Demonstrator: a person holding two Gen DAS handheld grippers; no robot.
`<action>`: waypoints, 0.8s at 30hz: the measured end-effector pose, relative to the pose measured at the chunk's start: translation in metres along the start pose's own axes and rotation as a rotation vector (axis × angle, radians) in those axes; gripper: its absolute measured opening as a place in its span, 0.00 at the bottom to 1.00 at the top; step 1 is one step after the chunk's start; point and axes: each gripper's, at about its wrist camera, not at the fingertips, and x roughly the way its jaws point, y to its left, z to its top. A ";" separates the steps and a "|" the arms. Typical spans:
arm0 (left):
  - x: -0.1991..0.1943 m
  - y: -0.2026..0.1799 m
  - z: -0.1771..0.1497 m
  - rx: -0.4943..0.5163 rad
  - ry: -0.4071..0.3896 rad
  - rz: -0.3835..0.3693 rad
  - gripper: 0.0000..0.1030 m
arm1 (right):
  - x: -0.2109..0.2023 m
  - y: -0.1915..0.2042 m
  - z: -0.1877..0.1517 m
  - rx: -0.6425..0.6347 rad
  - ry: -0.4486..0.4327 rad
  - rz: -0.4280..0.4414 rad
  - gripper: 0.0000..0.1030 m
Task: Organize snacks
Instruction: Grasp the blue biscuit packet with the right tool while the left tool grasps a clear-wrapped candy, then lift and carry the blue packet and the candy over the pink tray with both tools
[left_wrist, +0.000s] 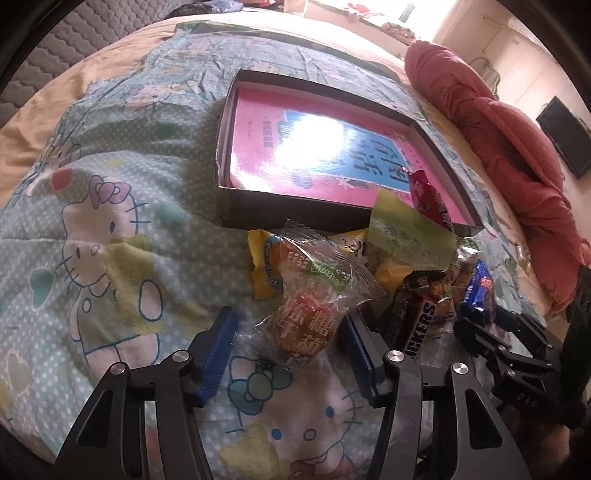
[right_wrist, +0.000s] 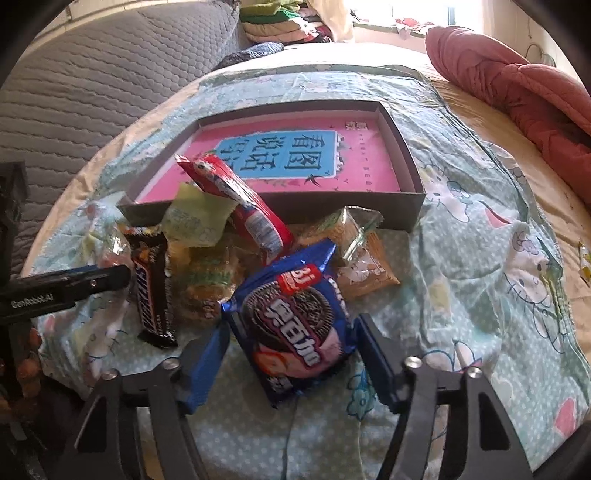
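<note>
A heap of snacks lies on the cartoon-cat bedsheet in front of a shallow dark box (left_wrist: 229, 147) (right_wrist: 410, 162) with a pink book inside. My left gripper (left_wrist: 290, 325) is open around a clear candy packet (left_wrist: 306, 321) with an orange label; its left pad (left_wrist: 221, 343) stands clear of the wrapper. My right gripper (right_wrist: 291, 325) has its blue pads against both edges of a blue Oreo pack (right_wrist: 295, 317), which rests on the sheet. A Snickers bar (left_wrist: 417, 325) (right_wrist: 153, 295) lies between the two grippers. In the right wrist view the left gripper (right_wrist: 122, 275) shows at the left edge.
A red packet (right_wrist: 240, 199) and a pale green packet (right_wrist: 195, 214) lean on the box's near wall. Yellow and orange packets (right_wrist: 365, 273) fill the heap. A red quilt (right_wrist: 524, 96) lies at the right, and a grey quilted surface (right_wrist: 92, 92) at the left.
</note>
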 end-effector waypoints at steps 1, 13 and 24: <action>-0.001 0.000 0.000 0.000 0.000 -0.002 0.56 | 0.000 0.000 0.000 0.002 -0.001 0.005 0.62; -0.032 -0.002 0.001 0.003 -0.075 -0.025 0.56 | -0.024 -0.013 0.002 0.068 -0.070 0.057 0.60; -0.051 -0.009 0.012 0.021 -0.158 -0.009 0.56 | -0.044 -0.015 0.018 0.043 -0.188 0.048 0.60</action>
